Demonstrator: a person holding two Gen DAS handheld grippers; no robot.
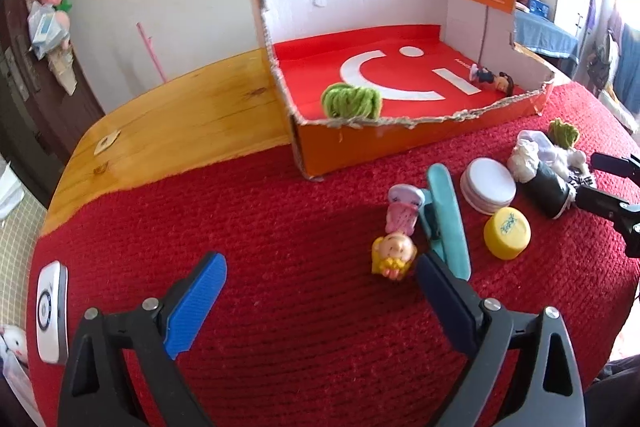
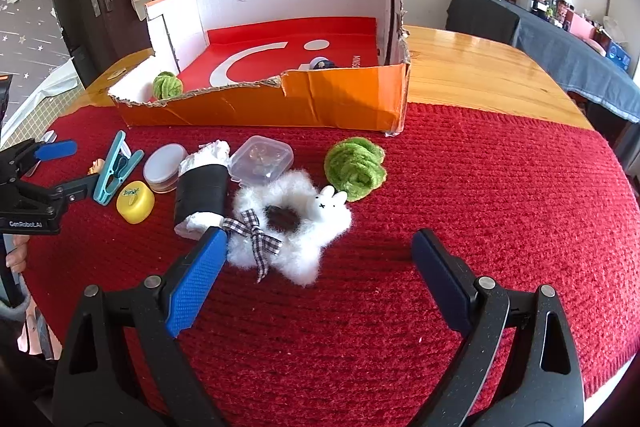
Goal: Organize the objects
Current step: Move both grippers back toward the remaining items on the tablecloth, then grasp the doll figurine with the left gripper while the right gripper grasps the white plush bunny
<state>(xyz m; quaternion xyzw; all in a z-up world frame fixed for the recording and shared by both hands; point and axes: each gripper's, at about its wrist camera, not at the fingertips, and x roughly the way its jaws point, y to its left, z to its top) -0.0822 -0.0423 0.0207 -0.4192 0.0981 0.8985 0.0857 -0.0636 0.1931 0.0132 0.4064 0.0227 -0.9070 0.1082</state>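
Right gripper [image 2: 316, 263] — scrunchie [image 2: 292, 227] between jaws

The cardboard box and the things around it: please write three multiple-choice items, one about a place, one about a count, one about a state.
1. Where does the white fluffy scrunchie lie?
A. inside the cardboard box
B. on the red cloth, in front of the box
C. on the bare wood

2. How many green yarn balls show in the right wrist view?
A. one
B. two
C. four

3. How does the right hand-held gripper stand?
A. open, holding nothing
B. shut on the yellow cap
C. shut on the clothespin

Answers: 1 B, it rests on the red cloth near the cardboard box. 2 B, one green yarn ball is inside the box, another green yarn ball is on the cloth. 3 A, the right hand-held gripper has wide jaws with only cloth between them.
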